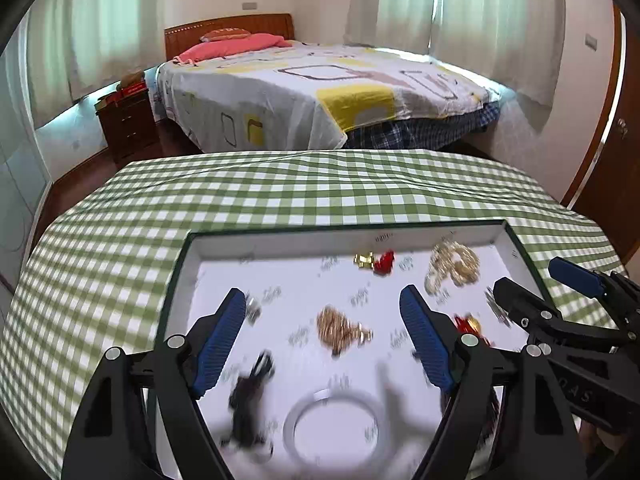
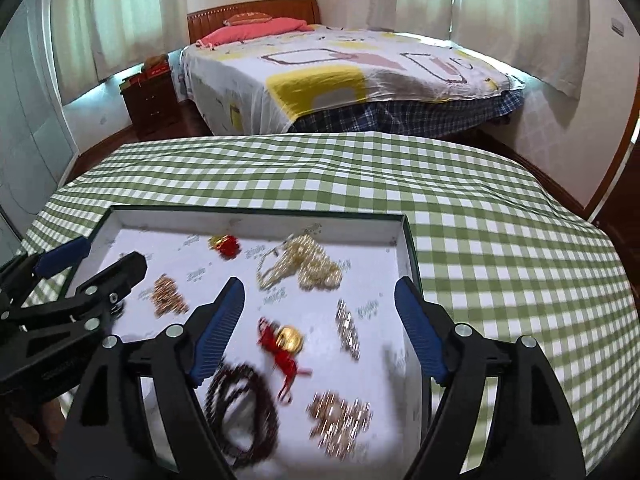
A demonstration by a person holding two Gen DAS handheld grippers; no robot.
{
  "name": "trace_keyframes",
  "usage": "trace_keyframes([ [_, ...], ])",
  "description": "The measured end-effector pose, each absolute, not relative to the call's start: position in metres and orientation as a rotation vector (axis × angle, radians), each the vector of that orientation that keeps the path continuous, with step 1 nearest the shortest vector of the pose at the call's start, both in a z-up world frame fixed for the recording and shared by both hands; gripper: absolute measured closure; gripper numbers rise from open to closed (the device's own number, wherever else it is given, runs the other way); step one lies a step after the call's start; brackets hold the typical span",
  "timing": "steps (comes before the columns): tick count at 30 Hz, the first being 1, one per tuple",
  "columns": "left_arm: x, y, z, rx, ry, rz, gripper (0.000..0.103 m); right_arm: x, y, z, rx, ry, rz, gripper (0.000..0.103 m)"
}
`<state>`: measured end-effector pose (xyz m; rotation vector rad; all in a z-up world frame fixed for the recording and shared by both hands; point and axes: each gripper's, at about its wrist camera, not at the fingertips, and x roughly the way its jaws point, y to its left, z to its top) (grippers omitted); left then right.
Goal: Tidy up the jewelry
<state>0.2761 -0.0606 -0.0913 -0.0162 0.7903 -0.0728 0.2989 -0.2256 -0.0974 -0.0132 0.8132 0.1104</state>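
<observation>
A white tray (image 1: 280, 242) with a dark rim lies on the green checked table and holds loose jewelry. In the left wrist view I see a gold chain heap (image 1: 340, 330), a silver bangle (image 1: 332, 424), a black piece (image 1: 250, 396), a pearl-gold necklace (image 1: 452, 266) and a red-gold charm (image 1: 378, 262). My left gripper (image 1: 324, 308) is open and empty above the tray. My right gripper (image 2: 320, 296) is open and empty over a red-tassel gold charm (image 2: 286, 340). A dark bead loop (image 2: 240, 404), a silver bar (image 2: 348, 330) and a gold cluster (image 2: 340, 416) lie near it.
The tray (image 2: 400, 236) sits at the table's near side; checked cloth (image 2: 500, 240) stretches right and beyond it. A bed (image 1: 320, 92) and a wooden nightstand (image 1: 126, 120) stand past the table's far edge. A door (image 1: 616, 184) is at right.
</observation>
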Motion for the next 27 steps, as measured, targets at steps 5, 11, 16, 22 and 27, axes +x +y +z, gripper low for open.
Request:
trace_keyframes([
  [5, 0.234, -0.05, -0.081, -0.031, 0.759, -0.08, 0.024, 0.256, -0.221, -0.087, -0.004, 0.784, 0.104, 0.024],
  [11, 0.184, -0.041, -0.067, -0.002, 0.718, -0.051, 0.021, 0.206, -0.215, -0.072, 0.002, 0.75, 0.108, 0.018],
  [16, 0.144, -0.031, -0.054, 0.006, 0.681, -0.028, 0.019, 0.169, -0.207, -0.059, -0.004, 0.719, 0.117, 0.015],
  [22, 0.106, -0.018, -0.047, 0.041, 0.676, 0.039, 0.019, 0.128, -0.206, -0.04, -0.008, 0.68, 0.134, 0.013],
  [27, 0.079, -0.005, -0.033, 0.01, 0.662, 0.059, 0.019, 0.101, -0.206, -0.019, 0.0, 0.639, 0.14, 0.012],
])
